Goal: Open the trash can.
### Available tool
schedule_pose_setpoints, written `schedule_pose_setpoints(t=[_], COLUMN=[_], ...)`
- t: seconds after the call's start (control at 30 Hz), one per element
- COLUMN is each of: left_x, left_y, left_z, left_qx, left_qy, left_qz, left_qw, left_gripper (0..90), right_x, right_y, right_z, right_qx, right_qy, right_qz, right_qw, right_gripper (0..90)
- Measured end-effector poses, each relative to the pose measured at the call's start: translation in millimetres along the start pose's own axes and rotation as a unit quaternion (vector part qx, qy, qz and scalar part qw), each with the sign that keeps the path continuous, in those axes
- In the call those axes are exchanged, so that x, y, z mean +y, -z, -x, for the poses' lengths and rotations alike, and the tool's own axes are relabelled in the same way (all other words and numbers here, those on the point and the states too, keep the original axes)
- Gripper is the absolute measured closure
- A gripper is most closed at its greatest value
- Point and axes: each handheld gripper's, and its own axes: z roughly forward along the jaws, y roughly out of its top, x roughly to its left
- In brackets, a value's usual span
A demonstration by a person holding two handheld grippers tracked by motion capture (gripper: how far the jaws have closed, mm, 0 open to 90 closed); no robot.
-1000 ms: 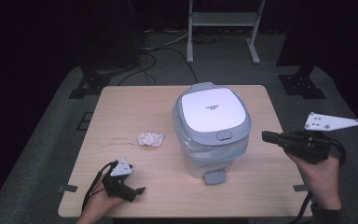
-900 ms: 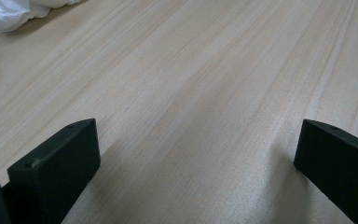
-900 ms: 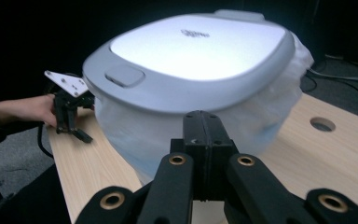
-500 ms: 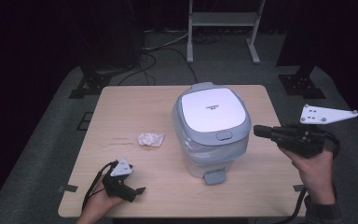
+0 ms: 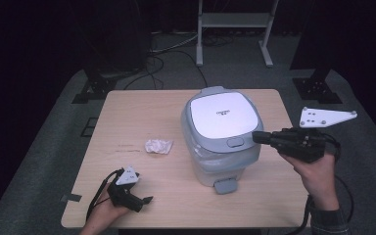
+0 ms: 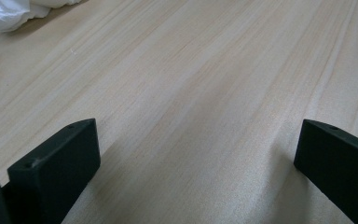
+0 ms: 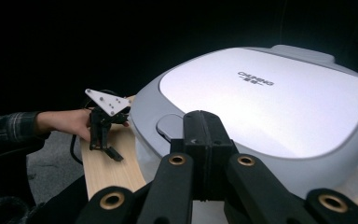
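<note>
Grey-lidded bin [image 5: 221, 134] stands mid-tabletop [image 5: 142, 110], its lid button [image 5: 234, 142] just left of the right tool [image 5: 257, 137], whose jaws are pressed together and apparently aimed at it; left tool [image 5: 144, 200], spread, rests well apart.

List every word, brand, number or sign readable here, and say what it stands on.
"CAREING", roughly: grey print on the white lid panel of the grey pedal bin; the letters are soft, so the spelling is uncertain.
A smaller line beneath that word: too small to read.
Nothing else carries readable text.
</note>
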Motion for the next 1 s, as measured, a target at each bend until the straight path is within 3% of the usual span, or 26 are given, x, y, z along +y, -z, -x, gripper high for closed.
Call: schedule_pose_setpoints(t=[0.6, 1.0], left_x=[0.0, 0.0], left_y=[0.0, 0.0], left_z=[0.0, 0.0], left_qx=[0.0, 0.0], left_qy=[0.0, 0.0], left_qz=[0.0, 0.0], left_qw=[1.0, 1.0], left_gripper=[0.0, 0.0], right_x=[4.5, 4.3], right_y=[-30.2, -38.9], right_z=[-2.3, -3.3], right_qx=[0.017, 0.025], right_qy=[0.006, 0.007], right_qz=[-0.022, -0.025], right_qw=[0.9996, 0.9994], right_gripper=[89.9, 90.0])
